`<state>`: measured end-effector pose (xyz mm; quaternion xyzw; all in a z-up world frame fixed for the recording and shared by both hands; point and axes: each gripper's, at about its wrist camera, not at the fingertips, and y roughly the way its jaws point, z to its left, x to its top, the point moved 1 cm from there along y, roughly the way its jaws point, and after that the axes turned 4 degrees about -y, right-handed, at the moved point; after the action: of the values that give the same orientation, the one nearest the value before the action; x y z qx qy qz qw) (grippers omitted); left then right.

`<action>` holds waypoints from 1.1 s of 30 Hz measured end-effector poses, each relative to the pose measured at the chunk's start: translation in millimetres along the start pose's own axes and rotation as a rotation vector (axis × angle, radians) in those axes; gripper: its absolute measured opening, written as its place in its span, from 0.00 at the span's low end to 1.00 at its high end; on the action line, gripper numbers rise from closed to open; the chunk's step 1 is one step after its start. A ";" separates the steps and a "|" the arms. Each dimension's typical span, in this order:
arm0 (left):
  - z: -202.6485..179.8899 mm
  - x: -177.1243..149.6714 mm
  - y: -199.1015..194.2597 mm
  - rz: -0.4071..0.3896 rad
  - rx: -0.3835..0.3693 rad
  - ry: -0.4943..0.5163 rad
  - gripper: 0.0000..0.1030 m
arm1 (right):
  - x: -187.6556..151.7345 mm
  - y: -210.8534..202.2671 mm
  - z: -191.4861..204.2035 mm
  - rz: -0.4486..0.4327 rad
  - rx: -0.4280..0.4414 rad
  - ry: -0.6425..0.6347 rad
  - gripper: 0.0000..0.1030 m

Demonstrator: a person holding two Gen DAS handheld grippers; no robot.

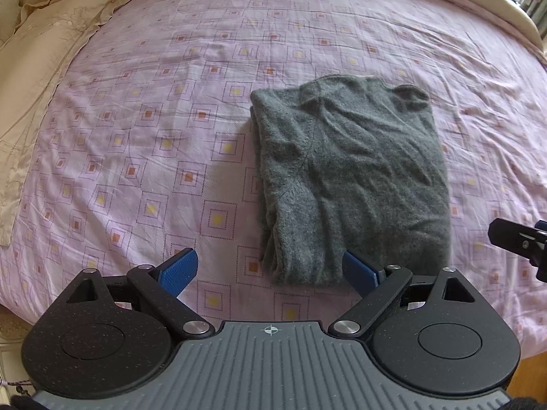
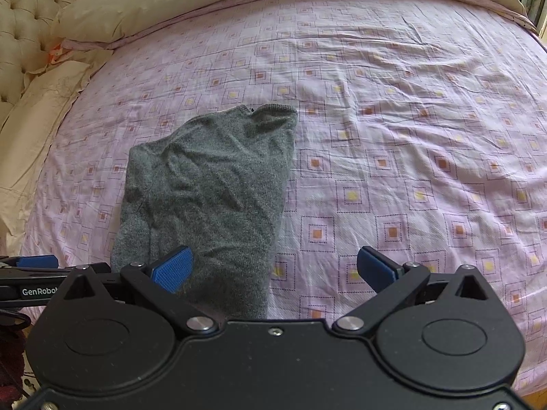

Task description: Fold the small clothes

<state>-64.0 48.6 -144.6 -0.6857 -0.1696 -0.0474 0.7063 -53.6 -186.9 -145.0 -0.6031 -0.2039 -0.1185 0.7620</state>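
A grey knitted sweater (image 1: 352, 177) is seen lying folded into a long, narrow bundle on the bed sheet (image 1: 143, 130), a pink sheet printed with small squares. The collar end is turned away from the cameras, and the hem end lies nearest the tools. The knit is creased across its top layer.

The left tool (image 1: 270, 271) is held just above the near edge of the sweater, its blue fingers (image 1: 179, 271) spread wide with nothing between them; the right-hand finger is seen just beside the hem, though contact cannot be judged. The right tool (image 2: 273, 270) is likewise spread wide and empty, with its left finger over the near right part of the sweater and its other finger over bare sheet. In the right wrist view the sweater (image 2: 208, 184) is seen left of centre.

Beige pillows (image 2: 44, 109) and a tufted headboard (image 2: 20, 17) are seen at the far left of the bed.
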 end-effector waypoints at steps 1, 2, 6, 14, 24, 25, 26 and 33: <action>-0.5 0.0 0.9 0.002 0.001 0.001 0.89 | 0.3 0.3 -0.1 0.001 0.000 -0.002 0.99; -0.7 0.2 1.9 0.004 0.001 0.002 0.89 | 0.5 0.5 0.1 0.001 0.001 -0.004 0.99; -0.5 -0.1 4.2 0.009 0.004 0.003 0.89 | 2.0 1.3 1.0 0.001 0.000 -0.011 0.99; -0.4 -0.6 7.6 0.019 0.005 0.005 0.89 | 4.6 3.1 3.8 0.001 0.002 -0.023 0.99; 0.5 0.7 9.2 0.022 0.004 0.004 0.89 | 5.6 6.1 6.7 0.008 0.004 -0.035 0.99; 0.3 0.9 9.5 0.023 0.004 0.006 0.89 | 5.5 6.1 6.8 0.007 0.004 -0.034 0.99; 0.2 1.2 9.7 0.023 0.003 0.007 0.89 | 5.5 6.1 6.8 0.007 0.004 -0.034 0.99; -1.3 2.3 10.2 0.025 0.001 0.010 0.89 | 6.1 7.4 7.5 0.010 0.006 -0.033 0.99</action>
<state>-58.6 48.3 -153.7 -0.6871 -0.1575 -0.0420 0.7080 -46.4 -177.5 -147.3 -0.6035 -0.2140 -0.1040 0.7610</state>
